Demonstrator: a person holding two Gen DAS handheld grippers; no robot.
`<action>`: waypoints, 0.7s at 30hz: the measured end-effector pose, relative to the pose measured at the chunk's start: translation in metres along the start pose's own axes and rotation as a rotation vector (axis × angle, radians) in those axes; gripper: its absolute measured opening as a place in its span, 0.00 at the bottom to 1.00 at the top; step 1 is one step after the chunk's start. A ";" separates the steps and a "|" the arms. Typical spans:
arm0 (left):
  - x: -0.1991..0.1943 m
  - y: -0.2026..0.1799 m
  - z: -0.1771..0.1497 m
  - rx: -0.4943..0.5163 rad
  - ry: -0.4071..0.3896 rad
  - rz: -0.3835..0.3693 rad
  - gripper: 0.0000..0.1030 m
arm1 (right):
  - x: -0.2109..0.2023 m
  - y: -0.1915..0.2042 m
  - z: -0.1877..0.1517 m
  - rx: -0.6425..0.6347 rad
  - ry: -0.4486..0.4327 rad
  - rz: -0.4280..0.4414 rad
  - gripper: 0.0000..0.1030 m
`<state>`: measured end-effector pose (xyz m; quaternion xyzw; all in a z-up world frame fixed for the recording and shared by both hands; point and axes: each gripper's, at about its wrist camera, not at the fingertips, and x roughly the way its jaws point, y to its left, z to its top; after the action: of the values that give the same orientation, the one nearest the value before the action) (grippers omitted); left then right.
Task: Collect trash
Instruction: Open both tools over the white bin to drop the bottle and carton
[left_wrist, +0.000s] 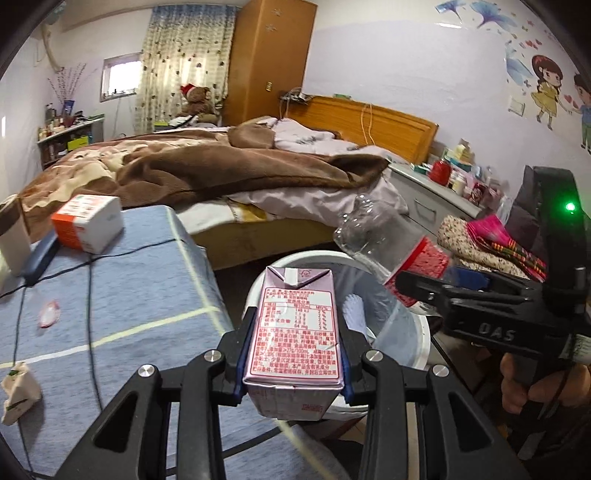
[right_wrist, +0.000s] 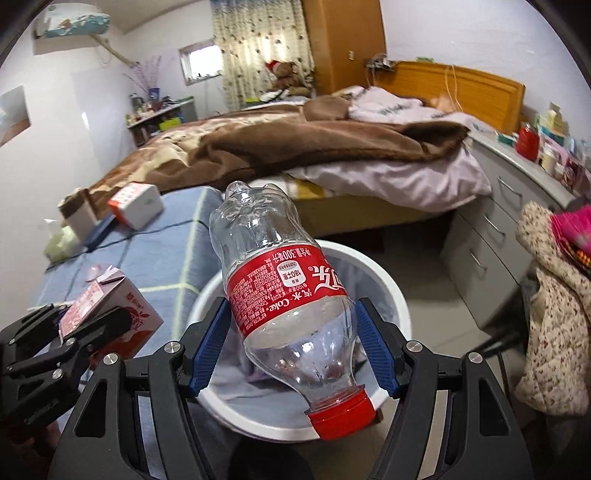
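My left gripper (left_wrist: 293, 354) is shut on a pink drink carton (left_wrist: 295, 332) and holds it above the near rim of a white trash bin (left_wrist: 421, 350). The carton also shows in the right wrist view (right_wrist: 110, 314). My right gripper (right_wrist: 291, 343) is shut on an empty clear Coke bottle (right_wrist: 284, 291) with a red label and red cap. It holds the bottle over the bin (right_wrist: 384, 266), cap toward me. The bottle (left_wrist: 384, 243) and right gripper (left_wrist: 421, 288) also show in the left wrist view.
A blue-covered table (left_wrist: 147, 288) on the left carries a white and orange box (left_wrist: 88, 225), a crumpled paper (left_wrist: 18, 391), a small wrapper (left_wrist: 50, 314) and cables. A bed (right_wrist: 295, 147) lies behind. Grey drawers (right_wrist: 491, 229) and piled clothes (right_wrist: 554, 302) stand right.
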<state>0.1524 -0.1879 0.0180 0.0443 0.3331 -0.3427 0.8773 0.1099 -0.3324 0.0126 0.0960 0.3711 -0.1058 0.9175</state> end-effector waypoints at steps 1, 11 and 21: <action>0.005 -0.004 0.000 0.007 0.007 -0.003 0.37 | 0.003 -0.003 -0.001 0.006 0.013 -0.004 0.68; 0.033 -0.024 -0.006 0.042 0.062 -0.018 0.37 | 0.028 -0.030 -0.010 0.041 0.107 -0.040 0.68; 0.055 -0.031 -0.006 0.042 0.105 -0.040 0.38 | 0.044 -0.045 -0.014 0.084 0.173 -0.007 0.69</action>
<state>0.1598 -0.2412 -0.0156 0.0741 0.3720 -0.3646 0.8504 0.1200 -0.3772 -0.0323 0.1420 0.4446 -0.1156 0.8768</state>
